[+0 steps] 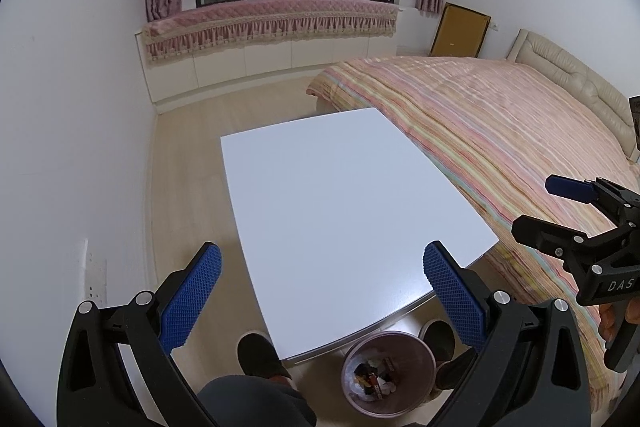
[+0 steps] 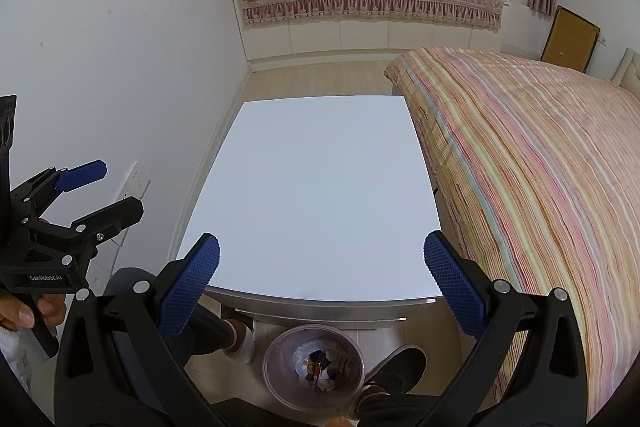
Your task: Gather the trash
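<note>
Item: left gripper [image 1: 322, 303], blue ribbed pads spread wide, empty, held above the bare white rectangular tabletop [image 1: 340, 211].

Item: right gripper [image 2: 320, 287], fingers likewise spread, holding nothing.

Item: round translucent pinkish bin [image 2: 314, 367], on the floor under the table's near edge between the person's shoes, holding mixed scraps of trash [image 2: 318, 363]; collection probably finished.

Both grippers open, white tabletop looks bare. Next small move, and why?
Probably draw both back and finish: the white square tabletop shows no trash, the round translucent bin on the floor already holds scraps, and the left gripper and right gripper are open and hold nothing.
</note>
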The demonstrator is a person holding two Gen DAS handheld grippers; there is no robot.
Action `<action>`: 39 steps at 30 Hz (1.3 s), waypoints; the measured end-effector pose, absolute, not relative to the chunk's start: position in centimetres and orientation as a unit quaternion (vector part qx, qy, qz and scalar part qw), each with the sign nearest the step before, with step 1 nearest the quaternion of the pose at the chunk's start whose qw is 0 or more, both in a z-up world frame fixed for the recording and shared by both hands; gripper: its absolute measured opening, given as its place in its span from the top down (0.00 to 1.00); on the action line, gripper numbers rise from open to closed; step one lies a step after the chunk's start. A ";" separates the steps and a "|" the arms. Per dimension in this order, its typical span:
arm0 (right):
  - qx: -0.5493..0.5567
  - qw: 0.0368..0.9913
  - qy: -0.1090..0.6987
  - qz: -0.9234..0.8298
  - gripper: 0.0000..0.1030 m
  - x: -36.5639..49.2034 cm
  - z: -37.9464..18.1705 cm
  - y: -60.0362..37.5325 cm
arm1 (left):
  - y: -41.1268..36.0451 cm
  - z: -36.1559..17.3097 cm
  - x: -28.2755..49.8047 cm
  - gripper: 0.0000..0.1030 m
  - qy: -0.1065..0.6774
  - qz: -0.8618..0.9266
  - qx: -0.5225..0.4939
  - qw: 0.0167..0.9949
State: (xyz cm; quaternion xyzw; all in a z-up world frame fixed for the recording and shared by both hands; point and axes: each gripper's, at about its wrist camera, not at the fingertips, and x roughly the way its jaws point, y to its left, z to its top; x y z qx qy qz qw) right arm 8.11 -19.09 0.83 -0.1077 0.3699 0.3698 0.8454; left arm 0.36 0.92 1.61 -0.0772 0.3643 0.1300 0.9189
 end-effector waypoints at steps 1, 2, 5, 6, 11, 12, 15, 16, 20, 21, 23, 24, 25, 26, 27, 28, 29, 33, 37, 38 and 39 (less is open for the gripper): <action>-0.107 0.845 0.370 0.370 0.03 8.1 0.8 -19.1 | 0.9 1.6 0.3 0.06 0.364 0.130 -0.077 0.919; -0.107 0.845 0.370 0.370 0.03 8.1 0.8 -19.1 | 0.9 1.6 0.4 0.06 0.365 0.130 -0.076 0.919; -0.108 0.845 0.370 0.370 0.03 8.1 0.8 -19.1 | 0.9 1.6 0.4 0.06 0.365 0.128 -0.076 0.919; -0.108 0.845 0.370 0.370 0.03 8.1 0.8 -19.1 | 0.9 1.6 0.4 0.06 0.365 0.129 -0.076 0.919; -0.108 0.845 0.370 0.370 0.03 8.1 0.8 -19.1 | 0.9 1.7 0.4 0.06 0.365 0.129 -0.076 0.919; -0.108 0.845 0.370 0.370 0.03 8.1 0.8 -19.1 | 0.9 1.7 0.4 0.06 0.365 0.129 -0.076 0.919; -0.109 0.845 0.371 0.370 0.03 8.1 0.7 -19.1 | 0.9 1.7 0.4 0.06 0.365 0.128 -0.076 0.919; -0.109 0.845 0.371 0.370 0.03 8.0 0.7 -19.1 | 0.9 1.7 0.4 0.06 0.365 0.127 -0.076 0.919; -0.109 0.844 0.372 0.370 0.03 8.0 0.4 -19.2 | 0.9 1.7 0.5 0.06 0.366 0.128 -0.076 0.919; -0.109 0.844 0.372 0.370 0.03 8.0 0.4 -19.1 | 0.9 1.7 0.5 0.06 0.366 0.128 -0.075 0.919; -0.109 0.844 0.372 0.370 0.03 8.1 0.4 -19.2 | 0.9 1.7 0.5 0.06 0.366 0.128 -0.076 0.919; -0.109 0.844 0.372 0.370 0.03 8.0 0.4 -19.2 | 0.9 1.7 0.5 0.06 0.366 0.128 -0.076 0.919; -0.109 0.844 0.372 0.370 0.03 8.0 0.4 -19.2 | 0.9 1.7 0.5 0.06 0.366 0.128 -0.075 0.919; -0.109 0.844 0.372 0.370 0.03 8.0 0.4 -19.2 | 0.9 1.7 0.5 0.06 0.366 0.127 -0.076 0.919; -0.109 0.844 0.372 0.370 0.03 8.0 0.4 -19.2 | 0.9 1.6 0.5 0.06 0.366 0.127 -0.076 0.919; -0.109 0.844 0.373 0.370 0.03 8.0 0.4 -19.2 | 0.9 1.6 0.5 0.06 0.366 0.126 -0.075 0.919; -0.109 0.844 0.373 0.370 0.03 8.1 0.4 -19.2 | 0.9 1.6 0.4 0.06 0.366 0.126 -0.075 0.919; -0.110 0.843 0.374 0.370 0.03 8.0 0.3 -19.2 | 0.9 1.5 0.5 0.06 0.367 0.126 -0.076 0.919; -0.110 0.843 0.374 0.370 0.03 8.1 0.3 -19.2 | 0.9 1.4 0.4 0.06 0.368 0.124 -0.074 0.918; -0.110 0.843 0.374 0.370 0.03 8.0 0.3 -19.2 | 0.9 1.3 0.5 0.06 0.369 0.124 -0.073 0.918; -0.111 0.843 0.374 0.370 0.03 8.0 0.3 -19.2 | 0.9 1.3 0.4 0.06 0.369 0.123 -0.073 0.918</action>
